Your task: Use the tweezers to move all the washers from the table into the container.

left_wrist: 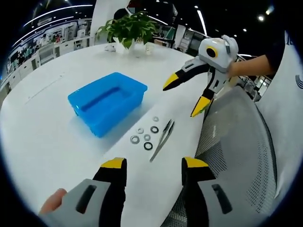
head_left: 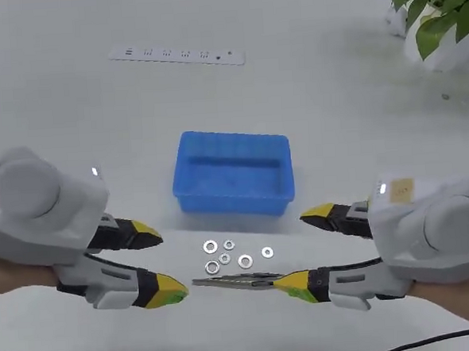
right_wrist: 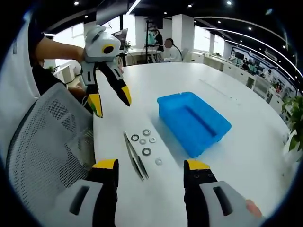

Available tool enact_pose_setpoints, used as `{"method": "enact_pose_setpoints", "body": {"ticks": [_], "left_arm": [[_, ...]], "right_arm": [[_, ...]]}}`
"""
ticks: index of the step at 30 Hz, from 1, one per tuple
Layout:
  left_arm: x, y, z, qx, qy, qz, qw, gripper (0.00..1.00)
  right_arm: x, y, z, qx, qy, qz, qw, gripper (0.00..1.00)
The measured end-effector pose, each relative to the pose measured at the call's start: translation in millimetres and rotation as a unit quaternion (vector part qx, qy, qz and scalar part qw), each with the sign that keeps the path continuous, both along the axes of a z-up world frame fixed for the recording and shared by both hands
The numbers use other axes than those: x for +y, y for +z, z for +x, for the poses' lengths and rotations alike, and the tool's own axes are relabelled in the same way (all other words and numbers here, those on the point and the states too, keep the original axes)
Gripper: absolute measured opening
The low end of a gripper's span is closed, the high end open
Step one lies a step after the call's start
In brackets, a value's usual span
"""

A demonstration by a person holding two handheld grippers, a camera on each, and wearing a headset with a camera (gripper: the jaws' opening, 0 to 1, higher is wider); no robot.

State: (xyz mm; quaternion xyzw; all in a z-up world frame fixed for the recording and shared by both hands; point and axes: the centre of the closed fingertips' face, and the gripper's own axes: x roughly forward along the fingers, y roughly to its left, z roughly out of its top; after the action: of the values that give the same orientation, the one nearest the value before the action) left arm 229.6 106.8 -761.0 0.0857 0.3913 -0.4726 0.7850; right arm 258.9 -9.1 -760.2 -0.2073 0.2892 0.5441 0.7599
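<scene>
Small silver washers (head_left: 245, 261) are all seen on the white counter (head_left: 333, 98) beside ungripped slim metal tweezers (head_left: 235, 281). Left tongs (head_left: 173, 264) and right tongs (head_left: 290, 249) are held open

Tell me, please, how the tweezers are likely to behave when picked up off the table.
The tweezers look thin and metallic, so probably light and slippery in the jaws. They lie flat on the table, so getting under them may be awkward. Squeezed across, their two arms would likely spring shut.

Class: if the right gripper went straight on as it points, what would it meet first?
Probably the tweezers, then the washers, if it runs low enough; its height is unclear.
</scene>
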Motion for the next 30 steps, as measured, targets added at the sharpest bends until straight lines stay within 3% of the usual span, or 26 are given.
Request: {"method": "enact_pose_setpoints", "body": {"ticks": [2, 5, 10, 14, 20, 22, 24, 26, 30], "left_arm": [[-1.7, -3.0, -1.6, 0.001, -0.005, 0.004, 1.0000, 0.51], [-5.5, -3.4, -1.1, -0.005, -0.010, 0.001, 0.9999, 0.52], [-10.9, -4.2, -0.5, 0.001, -0.013, -0.006, 0.9999, 0.51], [-11.2, -5.6, 0.3, 0.007, -0.010, -0.007, 0.9999, 0.52], [-12.0, -14.2, -7.2, 0.015, -0.027, 0.007, 0.9995, 0.49], [-16.3, -13.8, -10.7, 0.021, -0.033, -0.006, 0.9992, 0.49], [-19.4, -14.0, -11.3, 0.015, -0.036, -0.013, 0.9992, 0.51], [-18.9, -18.9, -10.6, 0.007, -0.044, 0.001, 0.9990, 0.52], [-17.8, -26.3, -9.1, 0.008, -0.050, 0.016, 0.9986, 0.52]], "right_arm": [[-1.3, -5.7, -3.2, 0.010, -0.001, -0.009, 0.9999, 0.54], [-0.9, -8.5, -4.0, -0.006, 0.007, -0.019, 0.9998, 0.52], [5.7, -10.1, -8.1, 0.010, 0.014, -0.004, 0.9998, 0.52], [9.1, -13.8, -12.7, 0.016, 0.025, -0.012, 0.9995, 0.46], [14.3, -18.8, -18.1, 0.021, 0.042, -0.018, 0.9987, 0.43], [16.4, -20.7, -19.2, 0.022, 0.046, -0.022, 0.9984, 0.42], [18.7, -21.5, -20.1, 0.024, 0.051, -0.024, 0.9981, 0.40], [20.5, -22.7, -21.3, 0.027, 0.054, -0.025, 0.9979, 0.39], [24.5, -27.1, -23.1, 0.030, 0.063, -0.031, 0.9971, 0.39]]}}
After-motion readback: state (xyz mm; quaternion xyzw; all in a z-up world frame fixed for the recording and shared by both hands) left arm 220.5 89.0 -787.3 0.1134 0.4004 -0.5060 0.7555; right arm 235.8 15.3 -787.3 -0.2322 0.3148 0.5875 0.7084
